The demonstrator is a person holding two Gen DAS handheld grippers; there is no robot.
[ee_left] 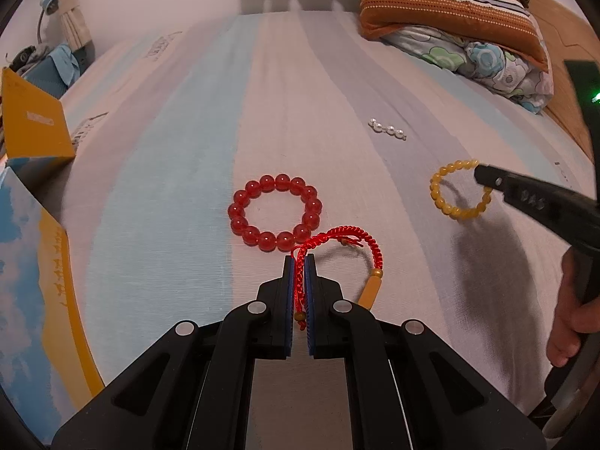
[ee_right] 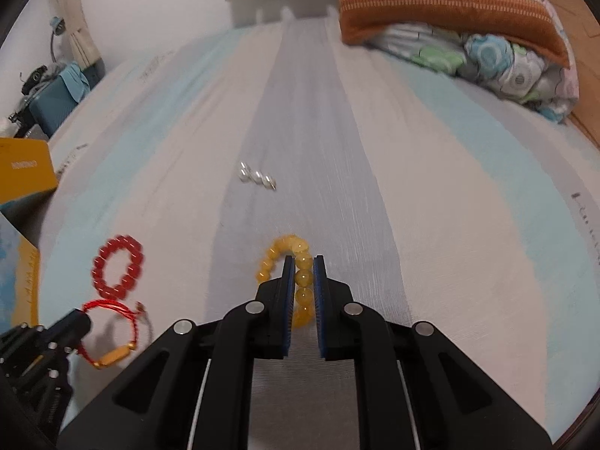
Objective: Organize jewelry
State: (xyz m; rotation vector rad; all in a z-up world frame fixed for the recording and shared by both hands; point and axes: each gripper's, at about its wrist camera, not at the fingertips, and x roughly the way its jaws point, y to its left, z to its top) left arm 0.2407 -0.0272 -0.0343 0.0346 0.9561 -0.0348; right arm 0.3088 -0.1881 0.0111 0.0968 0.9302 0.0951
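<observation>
Both cameras sit directly behind their own black gripper fingers, angled steeply down and forward, close above the pastel-striped bed sheet [ee_left: 168, 195]. The left wrist view faces toward the striped orange pillow [ee_left: 450, 3]. The right wrist view, slightly blurred, faces the same way. Shared ground: the red glass-bead bracelet [ee_left: 275, 213] [ee_right: 118, 267], the short white pearl strand [ee_left: 387, 129] [ee_right: 257, 177], and the yellow cardboard box [ee_left: 32, 127] [ee_right: 24, 170].

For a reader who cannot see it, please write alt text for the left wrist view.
The left gripper is shut on a red braided cord bracelet above a striped bedsheet. A red bead bracelet lies just beyond it, small pearl beads farther away. At right, the right gripper grips a yellow bead bracelet.
</observation>
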